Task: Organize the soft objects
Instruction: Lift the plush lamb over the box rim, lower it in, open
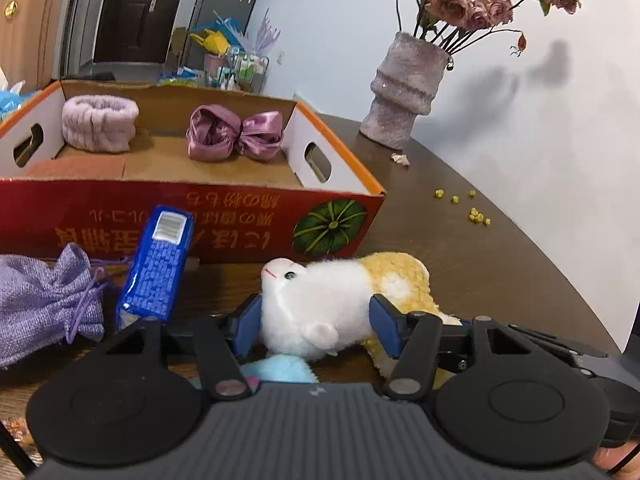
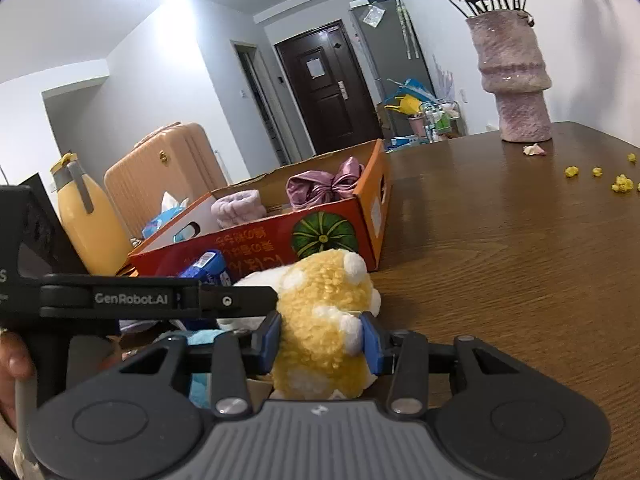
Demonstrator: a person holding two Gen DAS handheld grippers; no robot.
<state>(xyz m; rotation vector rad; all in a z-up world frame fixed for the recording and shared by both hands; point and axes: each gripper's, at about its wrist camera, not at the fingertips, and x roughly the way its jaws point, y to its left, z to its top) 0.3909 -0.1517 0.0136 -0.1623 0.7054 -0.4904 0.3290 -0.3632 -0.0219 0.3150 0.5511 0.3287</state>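
Plush toy (image 1: 344, 304) lies lengthwise before cardboard box (image 1: 192, 220). Left gripper (image 1: 316, 324) clamps white head end; right gripper (image 2: 322, 340) clamps yellow rear end. Box just beyond.

Plush toy (image 1: 332, 304) on table (image 1: 480, 248) before box (image 1: 180, 220); headband (image 1: 100, 122) and bow (image 1: 236, 132) inside.

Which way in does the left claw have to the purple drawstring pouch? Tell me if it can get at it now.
Probably not yet: the left claw straddles the plush toy, and the blue packet stands between it and the purple drawstring pouch.
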